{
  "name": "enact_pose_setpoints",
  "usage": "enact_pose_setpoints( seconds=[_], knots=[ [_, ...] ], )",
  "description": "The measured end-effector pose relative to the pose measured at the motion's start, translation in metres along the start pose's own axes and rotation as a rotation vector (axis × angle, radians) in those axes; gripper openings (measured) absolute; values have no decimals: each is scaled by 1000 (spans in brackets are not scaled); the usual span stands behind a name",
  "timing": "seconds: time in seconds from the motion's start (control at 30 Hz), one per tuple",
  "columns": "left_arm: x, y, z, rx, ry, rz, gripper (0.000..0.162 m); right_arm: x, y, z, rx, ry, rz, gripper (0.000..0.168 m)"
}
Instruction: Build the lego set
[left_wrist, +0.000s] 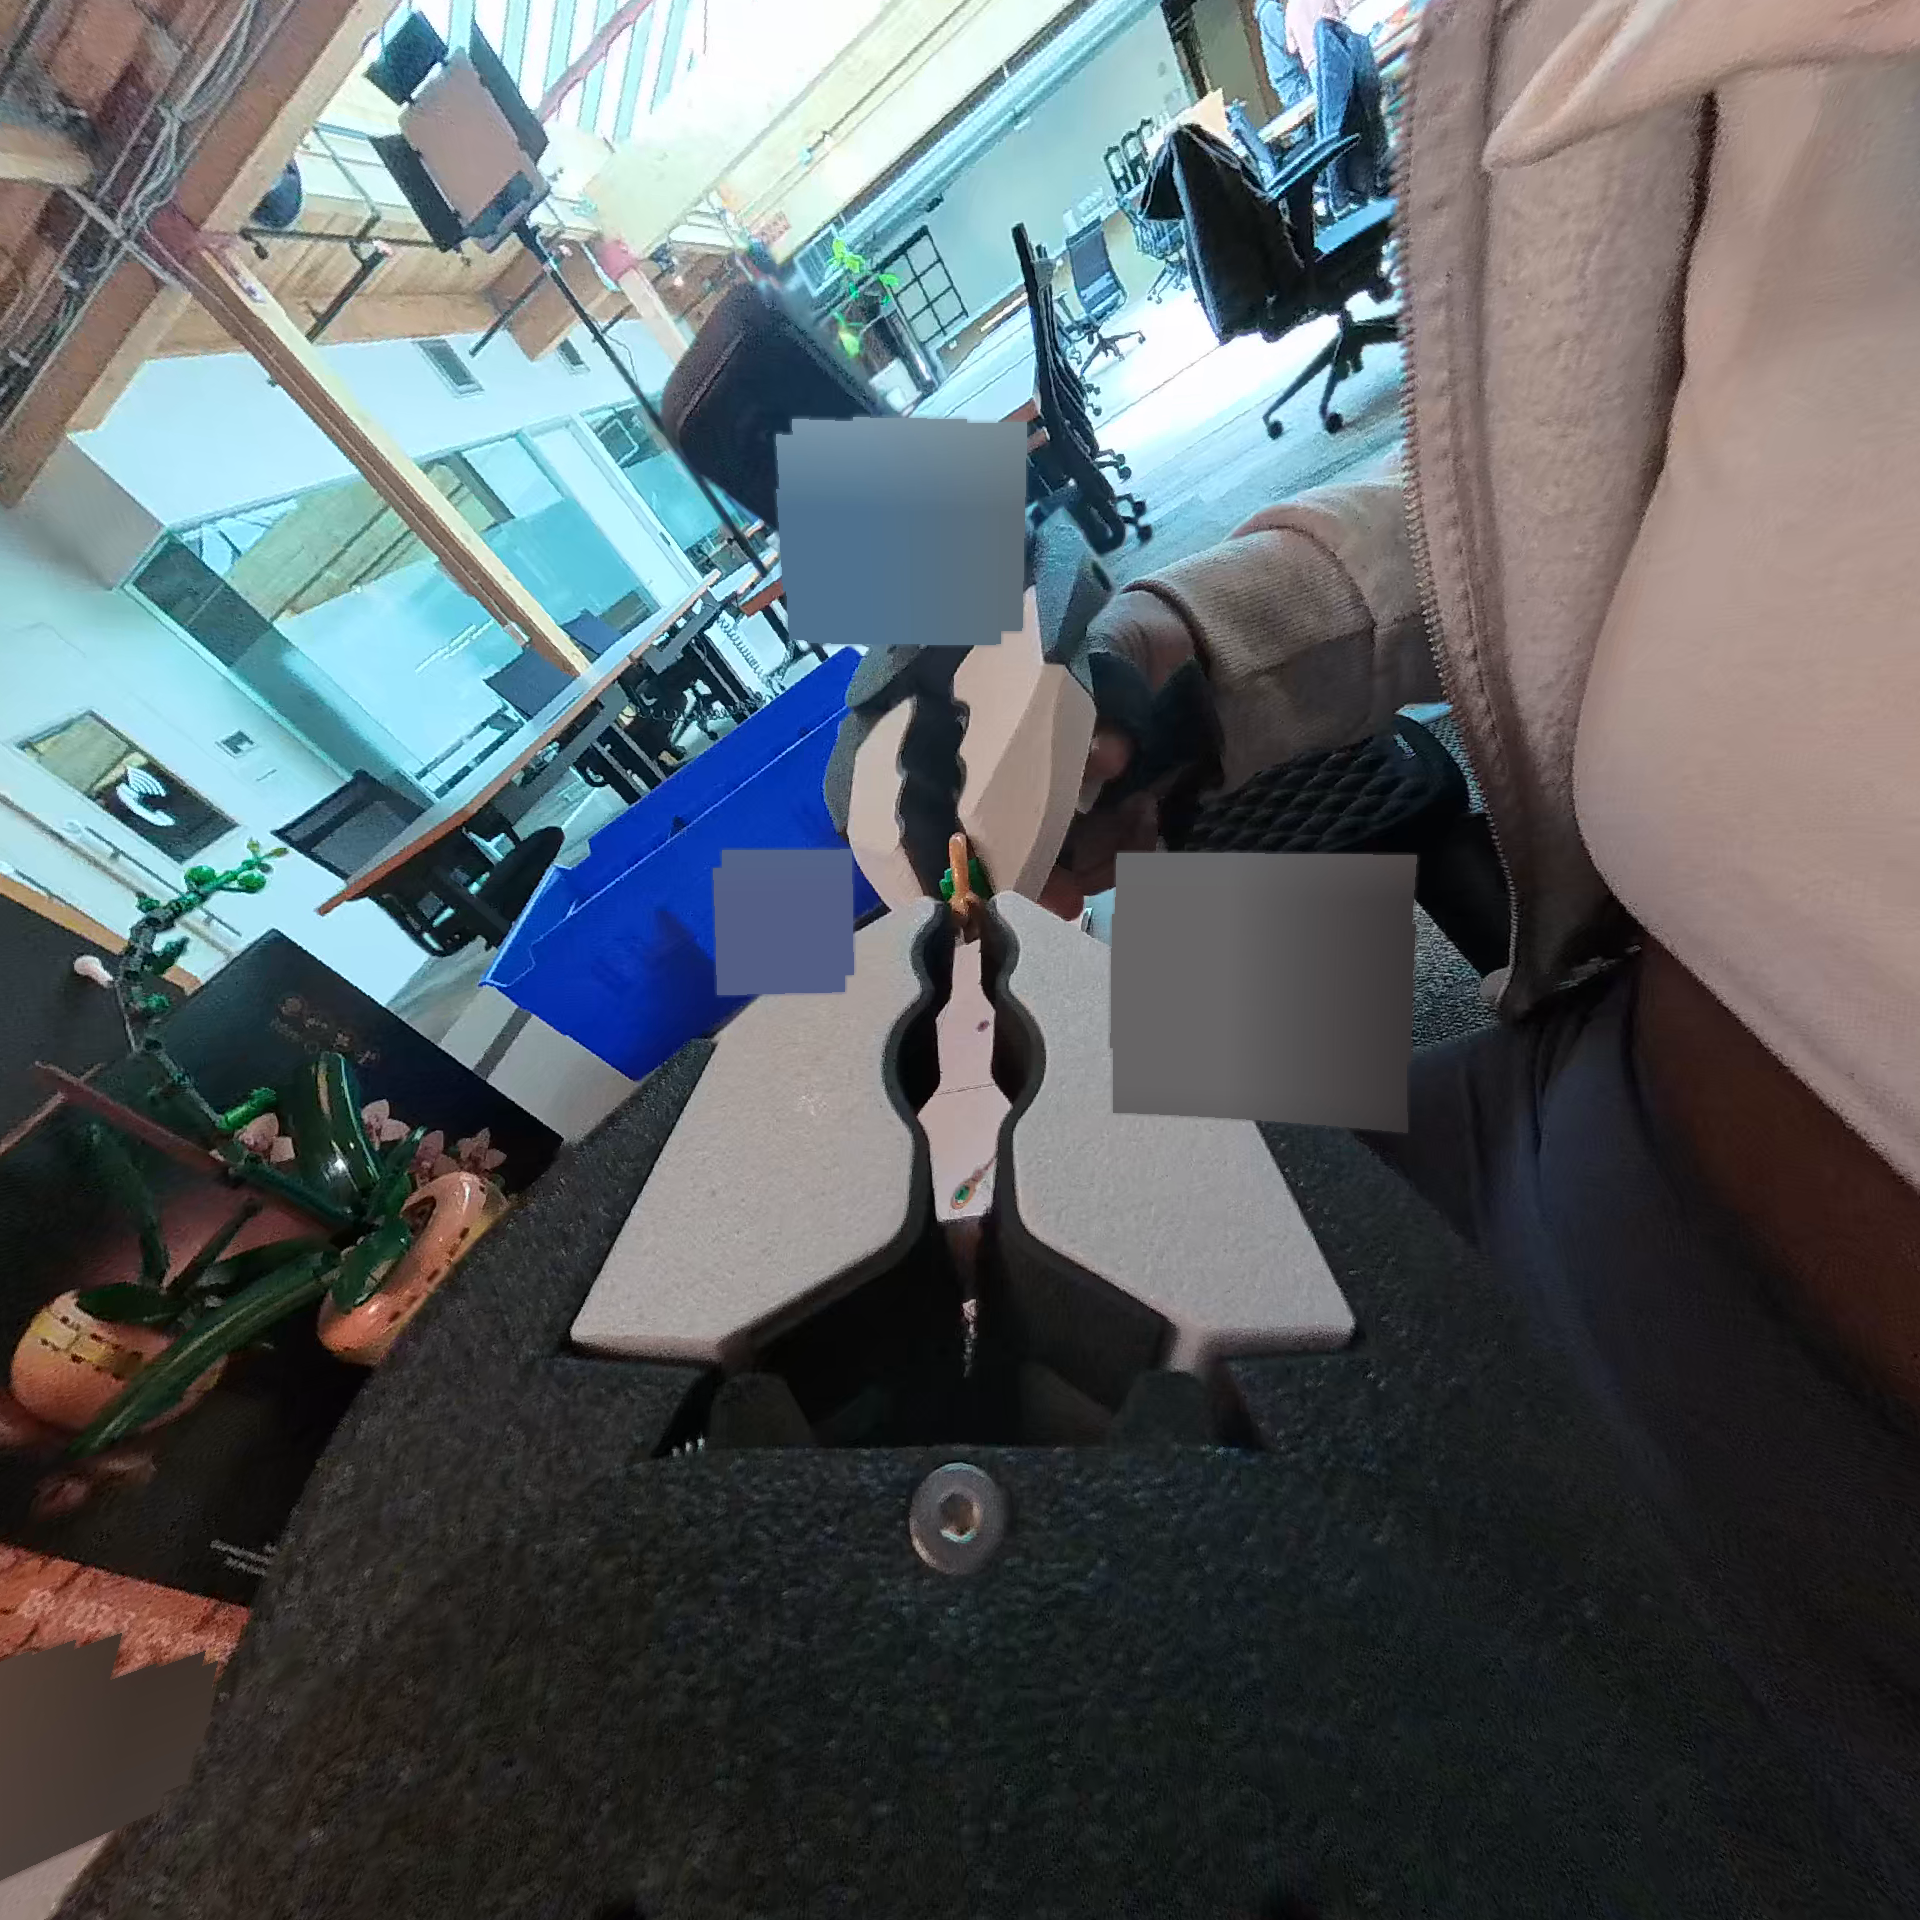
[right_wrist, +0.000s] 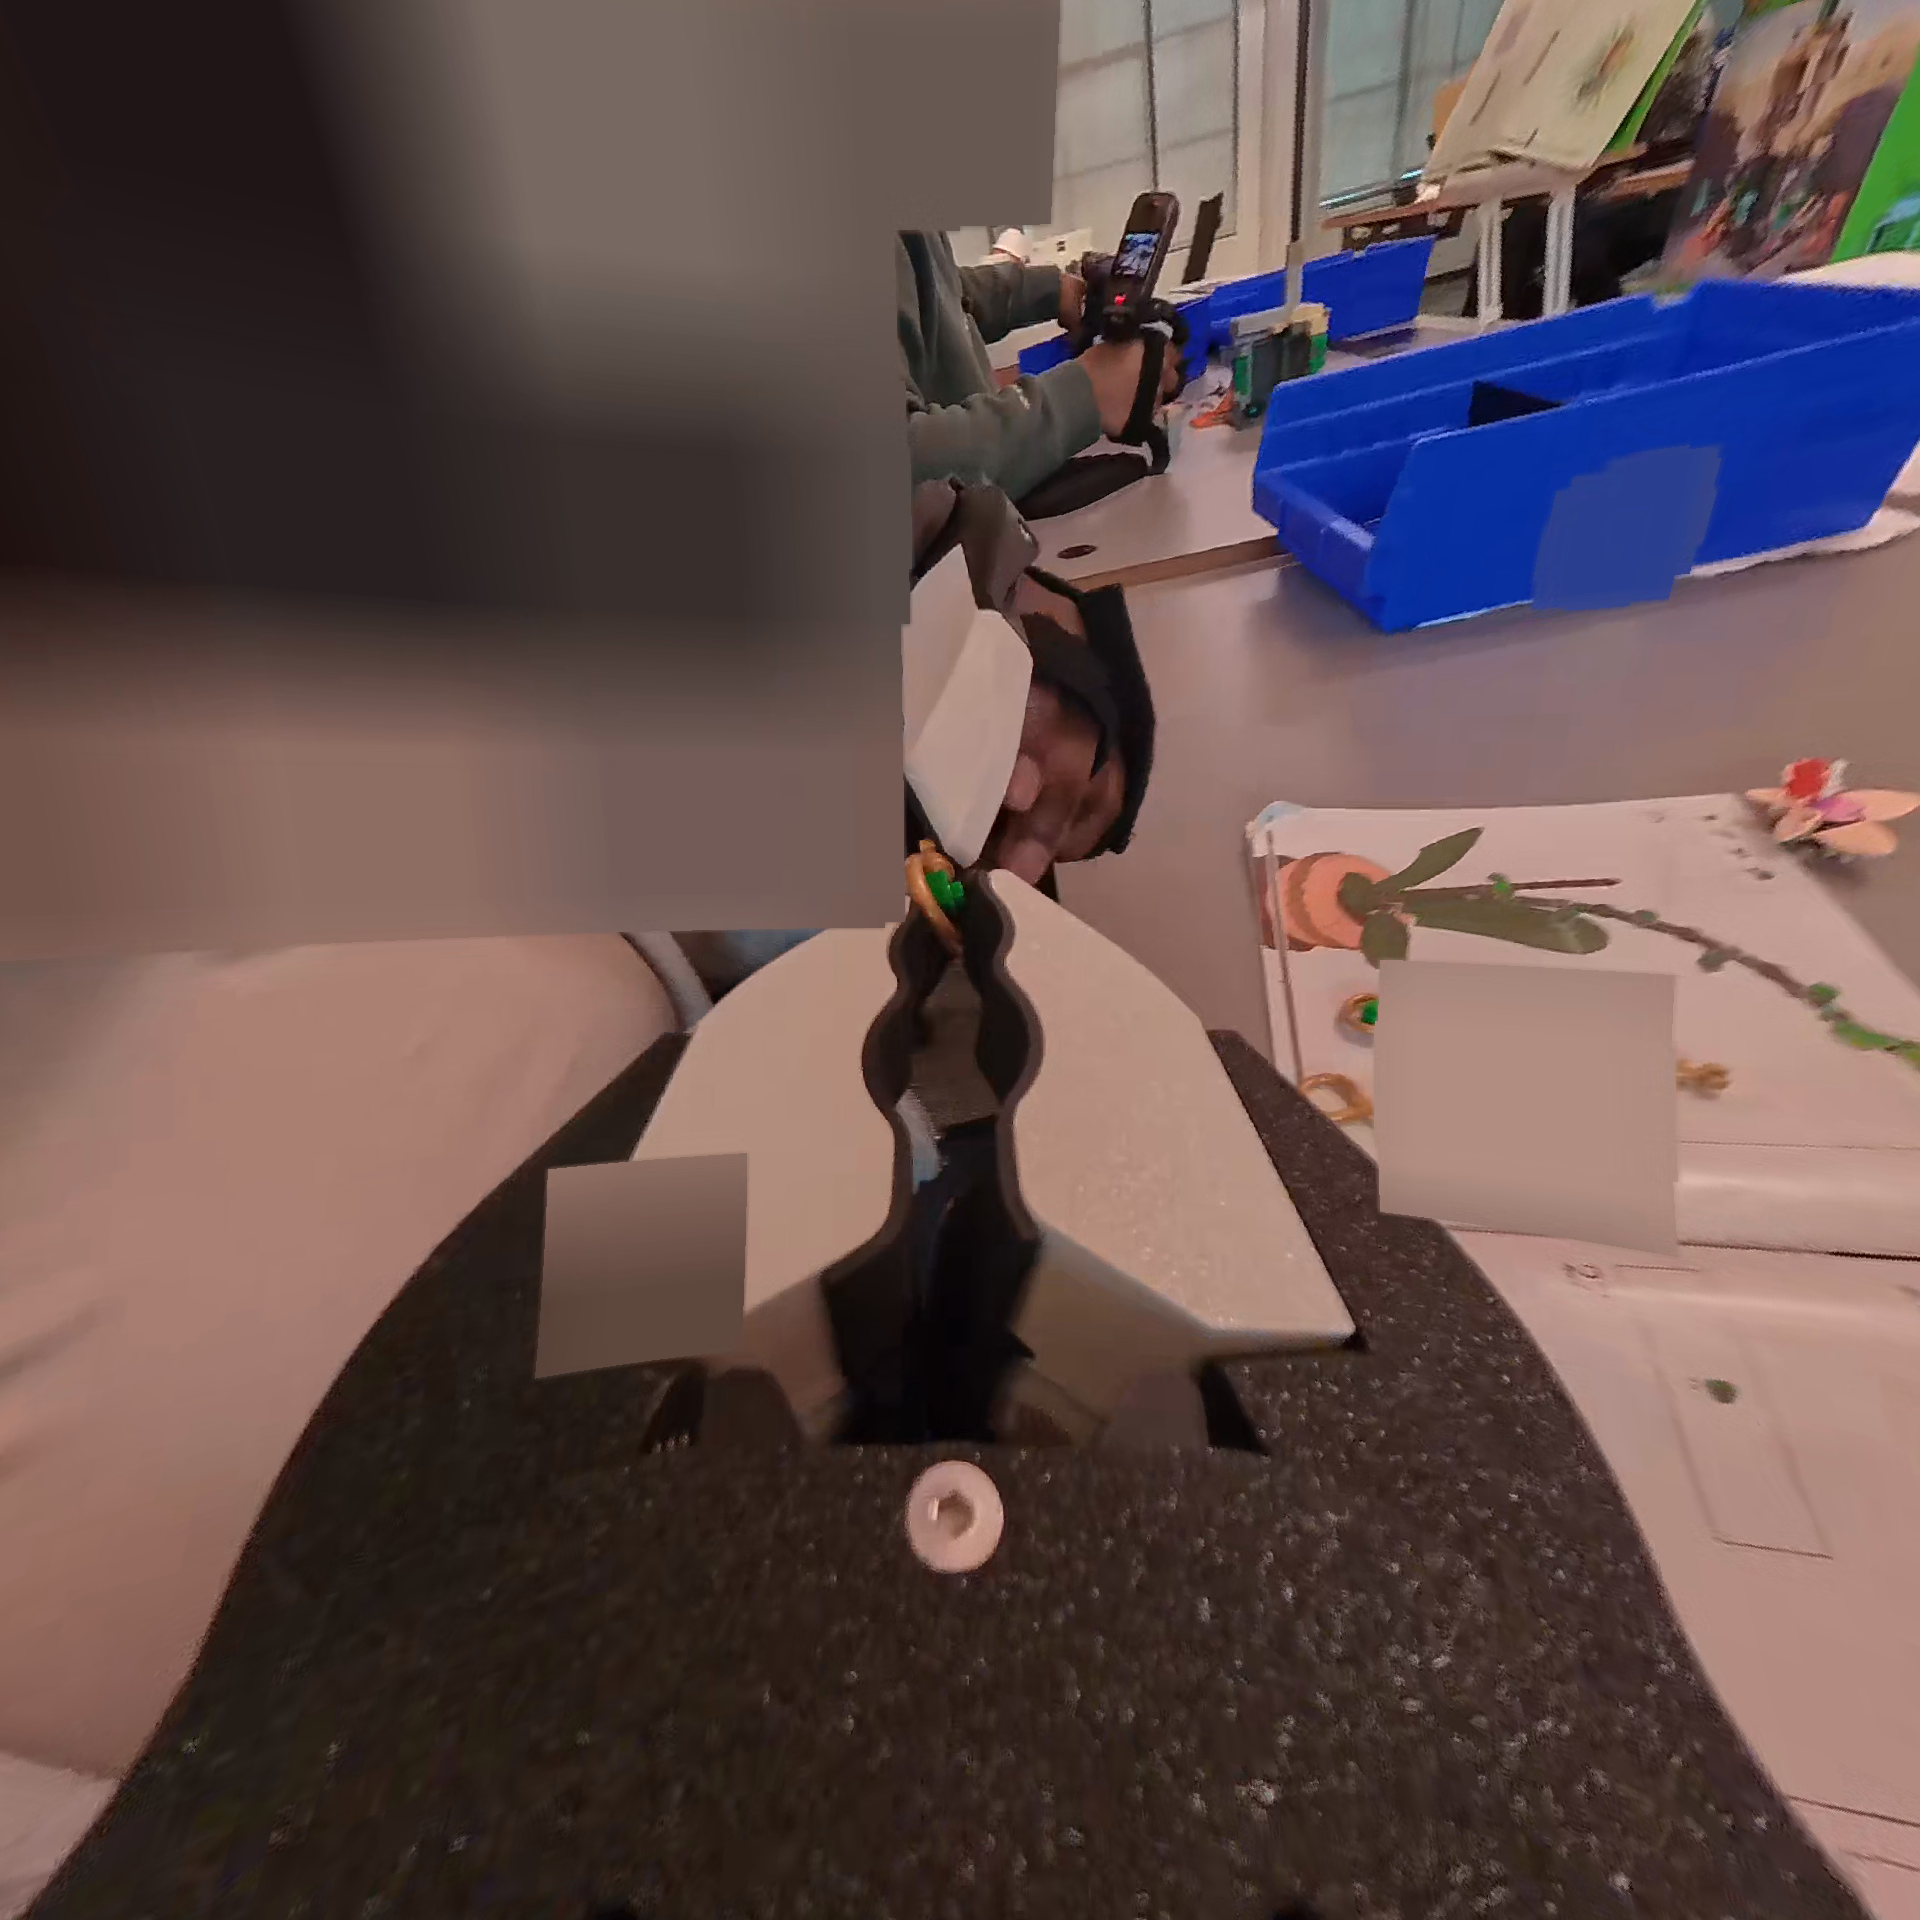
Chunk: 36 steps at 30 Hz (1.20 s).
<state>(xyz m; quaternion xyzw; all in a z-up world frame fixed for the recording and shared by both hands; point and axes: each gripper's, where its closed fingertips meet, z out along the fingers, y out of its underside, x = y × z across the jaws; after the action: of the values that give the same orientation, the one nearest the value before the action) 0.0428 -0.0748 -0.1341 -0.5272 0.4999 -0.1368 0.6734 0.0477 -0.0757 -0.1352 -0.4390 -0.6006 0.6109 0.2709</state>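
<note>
My two grippers meet tip to tip in mid-air in front of the person's beige jacket (left_wrist: 1662, 520). The left gripper (left_wrist: 966, 916) is shut on a small gold piece with a green stud (left_wrist: 964, 883). The right gripper (right_wrist: 940, 920) faces it and is shut on the same gold-and-green piece (right_wrist: 932, 891). In the left wrist view the right gripper (left_wrist: 951, 847) shows just beyond the piece, with a gloved hand behind it. In the right wrist view the left gripper (right_wrist: 971, 821) shows just past the piece. Most of the piece is hidden between the fingertips.
A blue bin (right_wrist: 1558, 436) stands on the grey table (right_wrist: 1351, 707), and also shows in the left wrist view (left_wrist: 644, 935). An open instruction booklet (right_wrist: 1507, 914) lies right, a small pink flower build (right_wrist: 1829, 810) beyond it. The flower set's dark box (left_wrist: 260, 1195) and a green stem (left_wrist: 145, 966) stand left. Another person (right_wrist: 1018, 416) works behind.
</note>
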Motion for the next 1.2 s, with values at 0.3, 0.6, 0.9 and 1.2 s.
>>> enact_pose_setpoints(
  seconds=[0.3,0.6,0.9,1.2],
  knots=[
    [-8,-2,-1,66,-18,-126,4,2,-16,-11,49,89,-242,8],
    [-4,0,2,22,-12,-100,3,3,-8,-6,-28,127,-273,9],
    [-2,3,1,-76,-76,223,4,-1,-4,-6,28,23,81,9],
    [0,6,1,-169,-123,491,3,2,1,-5,73,-13,254,8]
  ],
)
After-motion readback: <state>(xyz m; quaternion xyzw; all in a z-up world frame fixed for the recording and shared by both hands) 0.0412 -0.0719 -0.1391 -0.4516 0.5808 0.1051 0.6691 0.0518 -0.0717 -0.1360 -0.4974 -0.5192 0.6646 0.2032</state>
